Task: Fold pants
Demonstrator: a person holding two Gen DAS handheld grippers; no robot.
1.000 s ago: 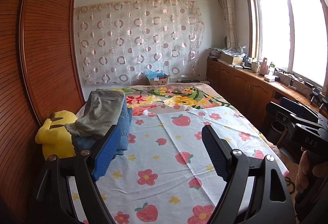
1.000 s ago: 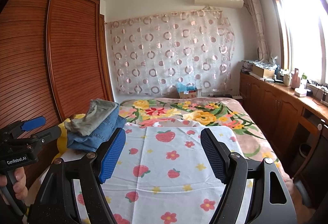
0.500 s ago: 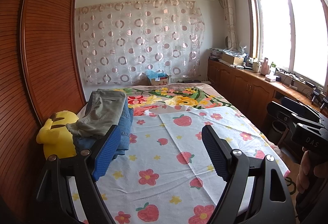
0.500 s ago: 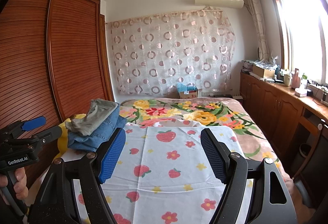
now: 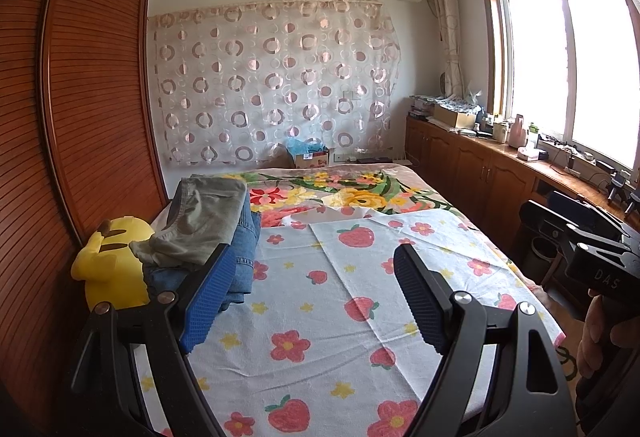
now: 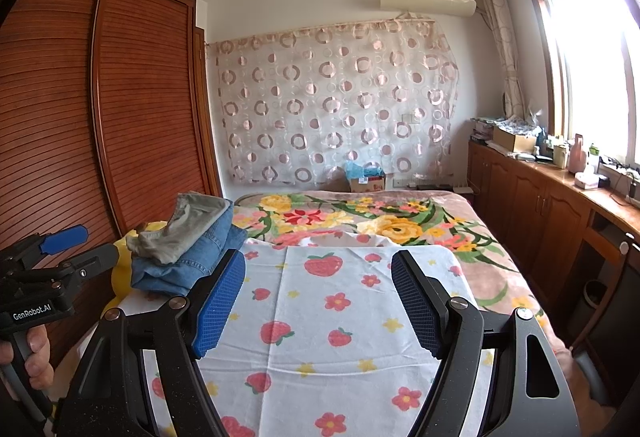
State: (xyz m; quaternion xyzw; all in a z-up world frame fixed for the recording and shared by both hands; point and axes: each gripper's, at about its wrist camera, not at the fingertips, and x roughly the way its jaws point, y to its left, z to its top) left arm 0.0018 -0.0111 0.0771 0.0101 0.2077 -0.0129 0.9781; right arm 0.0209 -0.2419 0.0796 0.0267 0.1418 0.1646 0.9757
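Folded grey-green pants point(image 5: 200, 225) point(image 6: 188, 229) lie on top of folded blue jeans point(image 5: 244, 257) point(image 6: 192, 261), stacked at the bed's left side. My left gripper point(image 5: 316, 289) hovers open over the strawberry-print sheet point(image 5: 340, 301), with the stack just beyond its left finger. My right gripper point(image 6: 318, 293) is also open above the sheet point(image 6: 332, 317), nothing between its blue pads. In the right wrist view the left gripper point(image 6: 64, 249) shows at the far left, held by a hand. The body of the right gripper point(image 5: 580, 249) shows at the right edge of the left wrist view.
A yellow plush toy point(image 5: 112, 269) sits between the stack and the wooden wardrobe point(image 5: 80, 117). A floral blanket point(image 6: 360, 217) covers the far half of the bed. A cardboard box point(image 5: 310, 157) stands by the curtained wall. Wooden cabinets point(image 6: 540, 205) with clutter run under the window.
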